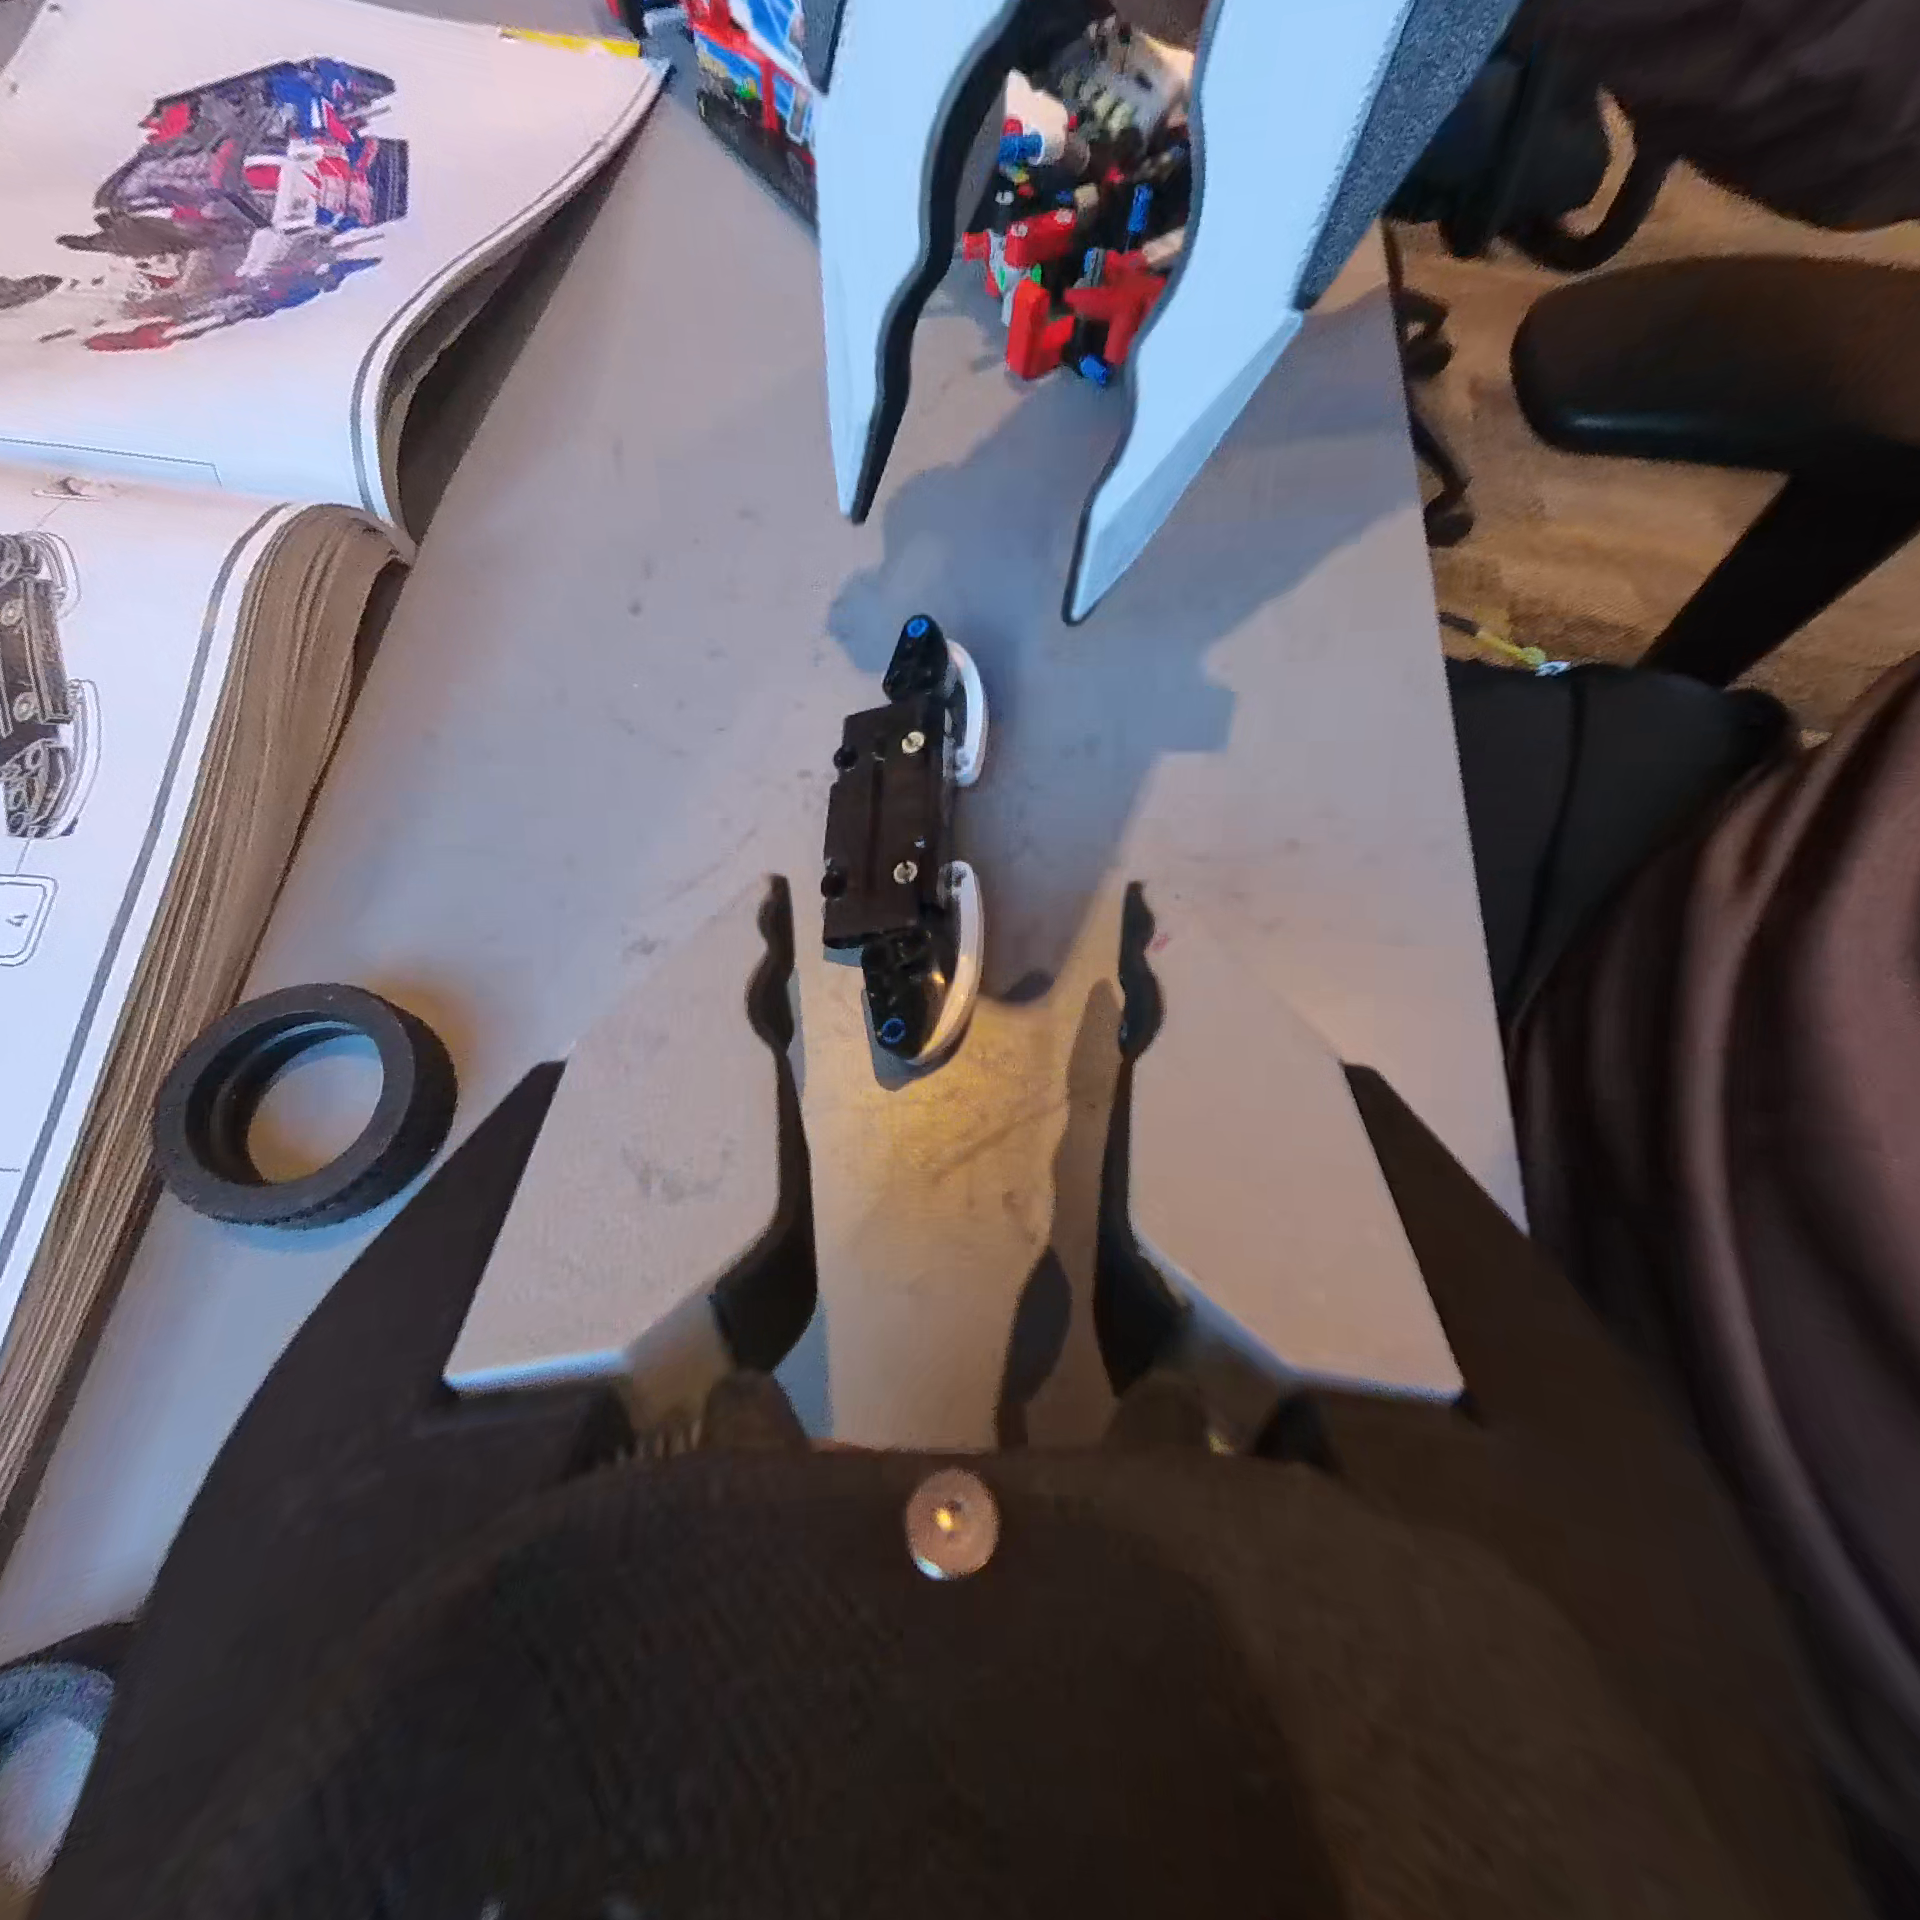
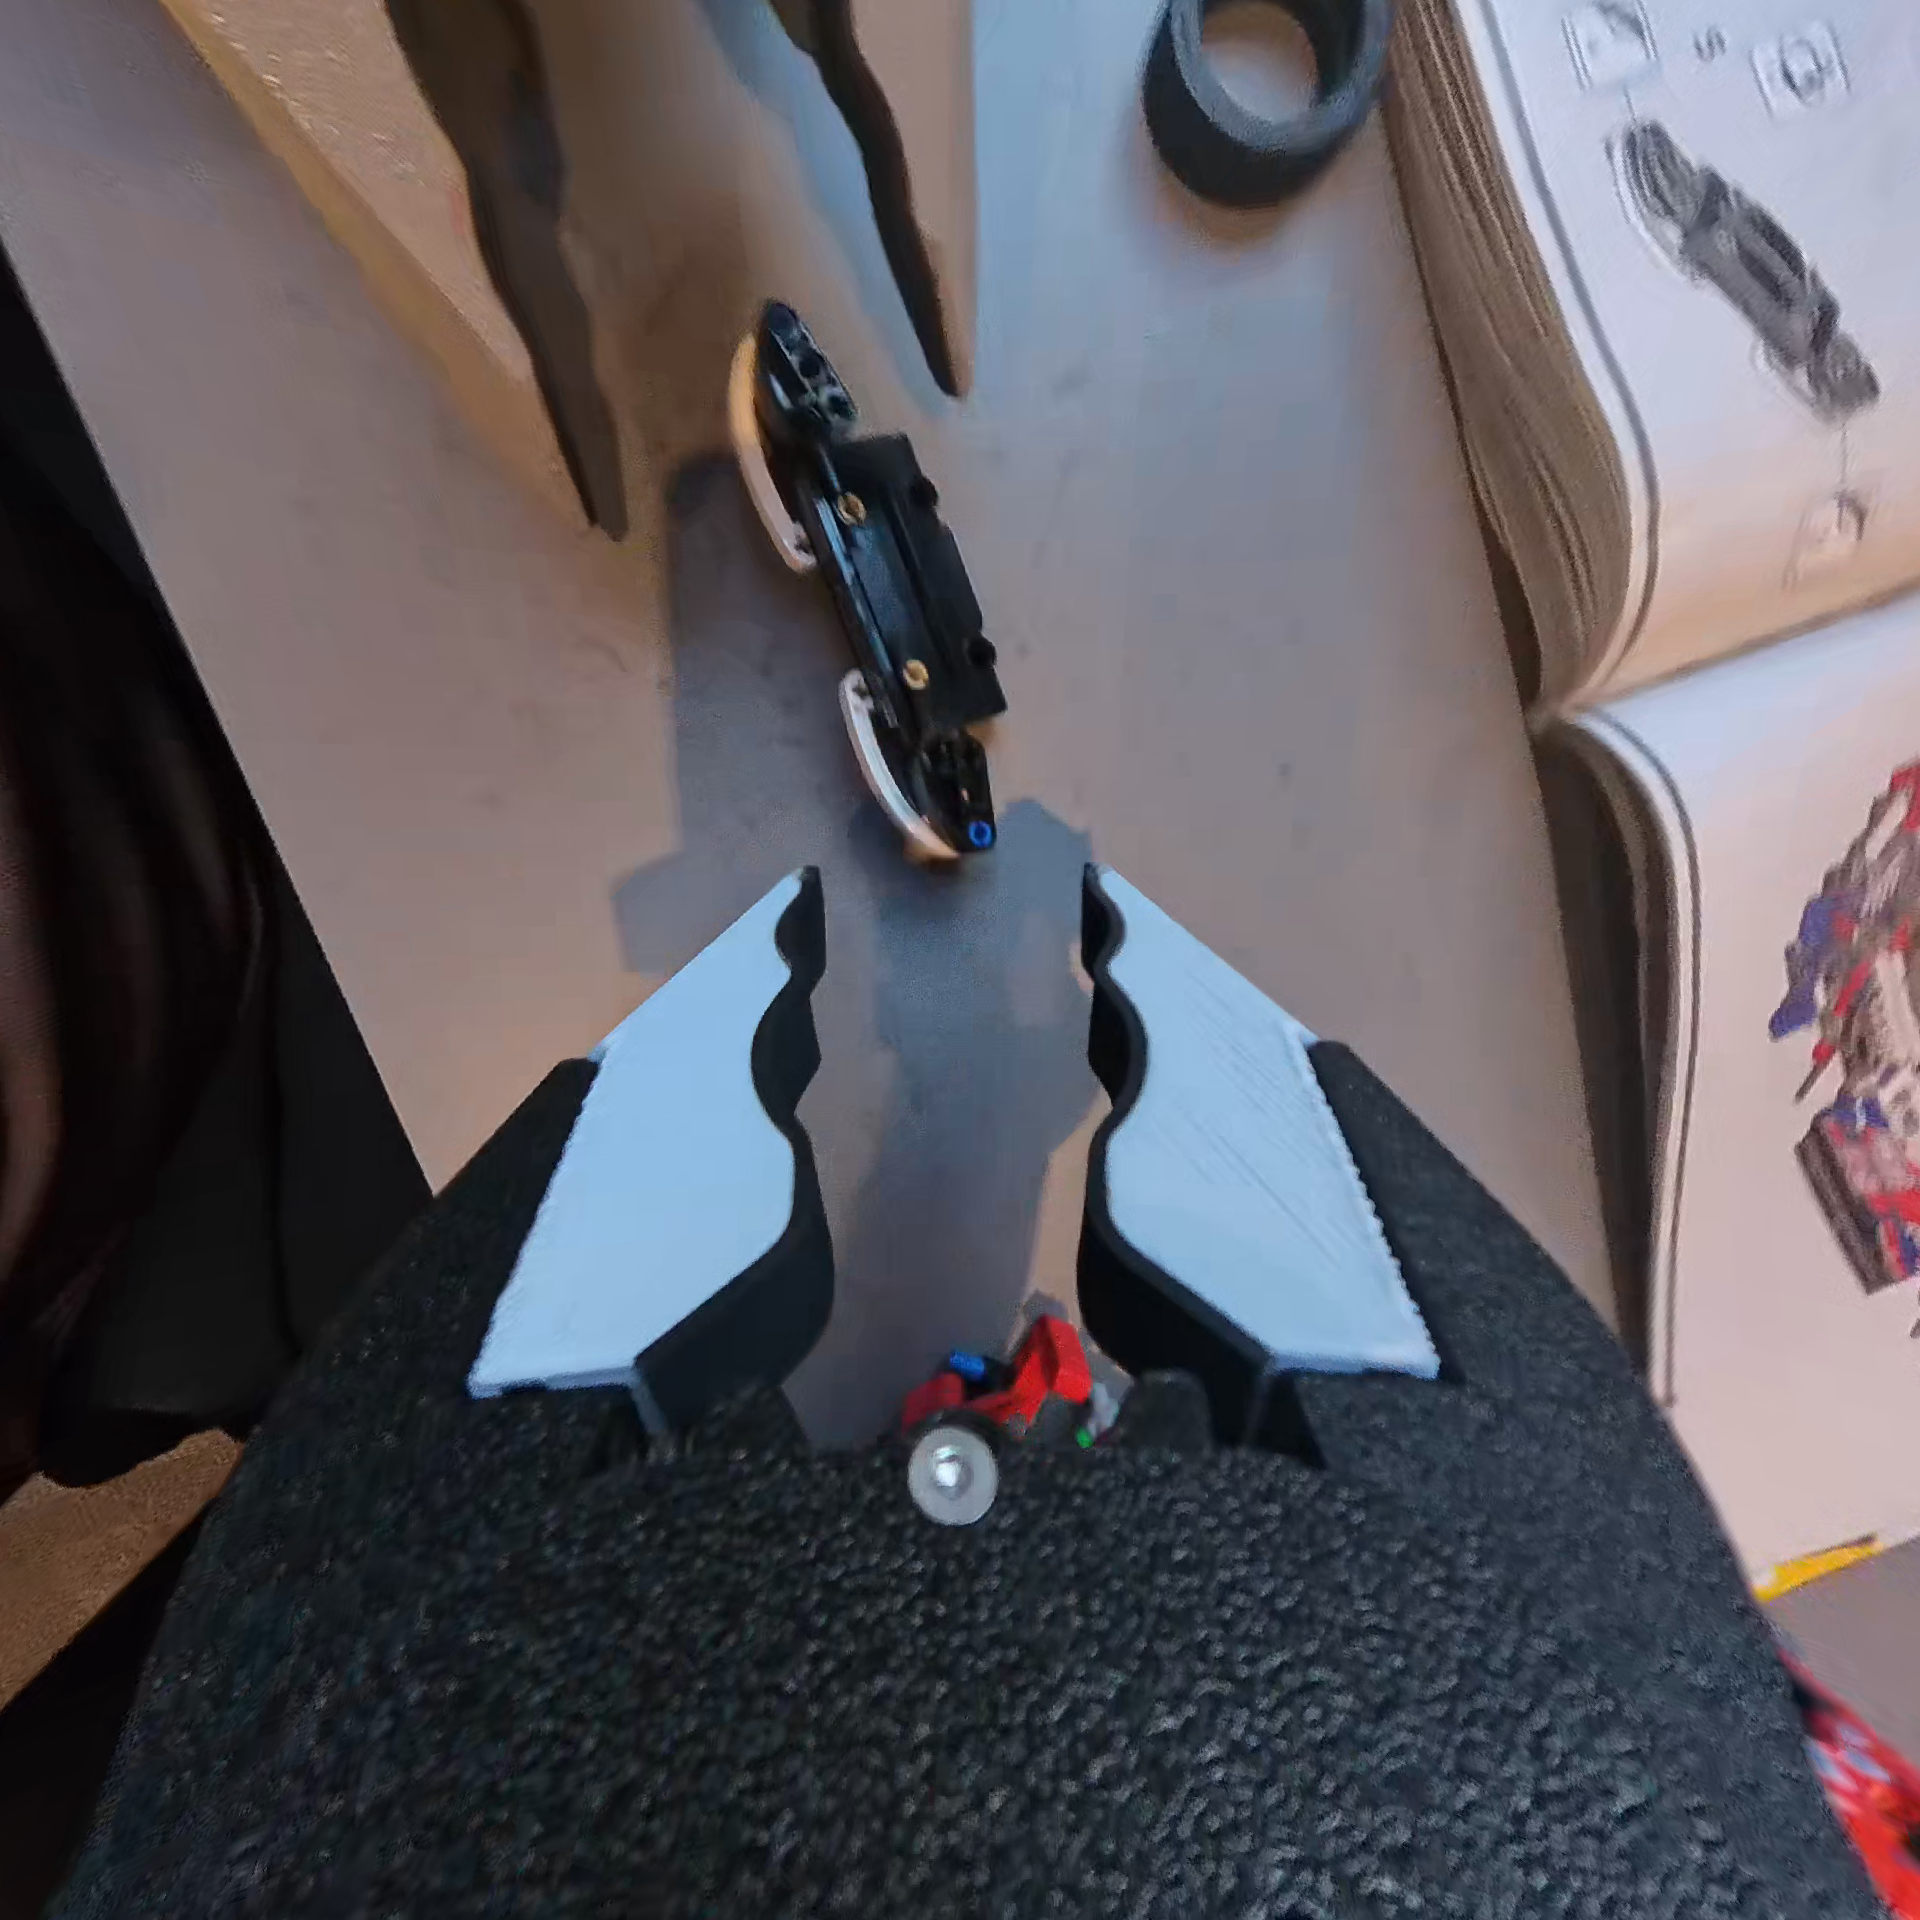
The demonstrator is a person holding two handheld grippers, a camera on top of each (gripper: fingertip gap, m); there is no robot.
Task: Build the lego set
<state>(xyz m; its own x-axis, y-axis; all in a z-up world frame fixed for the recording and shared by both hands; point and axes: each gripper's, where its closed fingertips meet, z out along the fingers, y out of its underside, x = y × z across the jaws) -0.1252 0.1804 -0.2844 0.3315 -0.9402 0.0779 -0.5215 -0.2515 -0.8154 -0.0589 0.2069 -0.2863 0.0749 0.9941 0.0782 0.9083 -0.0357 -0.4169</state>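
Two claws wide and empty, left claw [image 1: 951, 894], right claw [image 2: 948, 883], black assembly [image 1: 904, 831] between, chair [image 1: 1714, 416] in left view only.

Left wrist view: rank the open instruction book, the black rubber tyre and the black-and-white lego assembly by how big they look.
1. Instruction book, clearly largest, running off the frame's left edge.
2. and 3. Black rubber tyre and black-and-white lego assembly: too alike to rank; the tyre is rounder and nearer the camera, the assembly longer and slimmer.
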